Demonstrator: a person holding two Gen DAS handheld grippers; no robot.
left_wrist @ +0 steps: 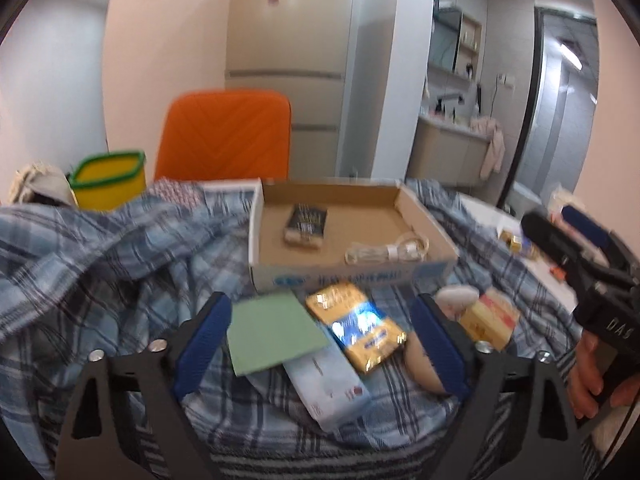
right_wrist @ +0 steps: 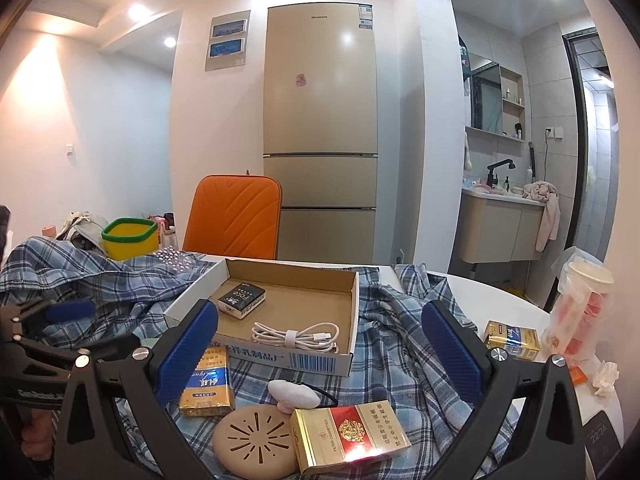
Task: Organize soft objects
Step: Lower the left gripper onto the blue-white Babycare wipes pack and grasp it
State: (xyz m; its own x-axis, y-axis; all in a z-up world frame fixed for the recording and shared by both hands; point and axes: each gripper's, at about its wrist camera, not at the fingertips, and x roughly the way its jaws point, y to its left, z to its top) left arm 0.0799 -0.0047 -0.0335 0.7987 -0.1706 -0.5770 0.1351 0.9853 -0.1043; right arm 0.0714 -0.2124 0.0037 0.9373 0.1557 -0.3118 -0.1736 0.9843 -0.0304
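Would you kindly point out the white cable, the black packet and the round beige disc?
white cable [right_wrist: 296, 336], right wrist view, on the bundled coil.
black packet [right_wrist: 242, 298], right wrist view, top face.
round beige disc [right_wrist: 254, 438], right wrist view, slotted centre.

A tall beige refrigerator [right_wrist: 320, 128] stands against the back wall, with an orange chair [right_wrist: 236, 218] just in front of it on its left side. To the left of the chair sits a yellow bin with a green rim [right_wrist: 129, 238]. Two blue-fronted panels [right_wrist: 227, 39] hang on the wall left of the refrigerator. On the right, an alcove holds a vanity cabinet [right_wrist: 500, 232] with a black faucet [right_wrist: 498, 170] above it, and a mirror [right_wrist: 485, 98] hangs on the tiled wall. A white socket [right_wrist: 554, 132] is fixed beside the shelves. A white switch [right_wrist: 70, 148] sits on the left wall.
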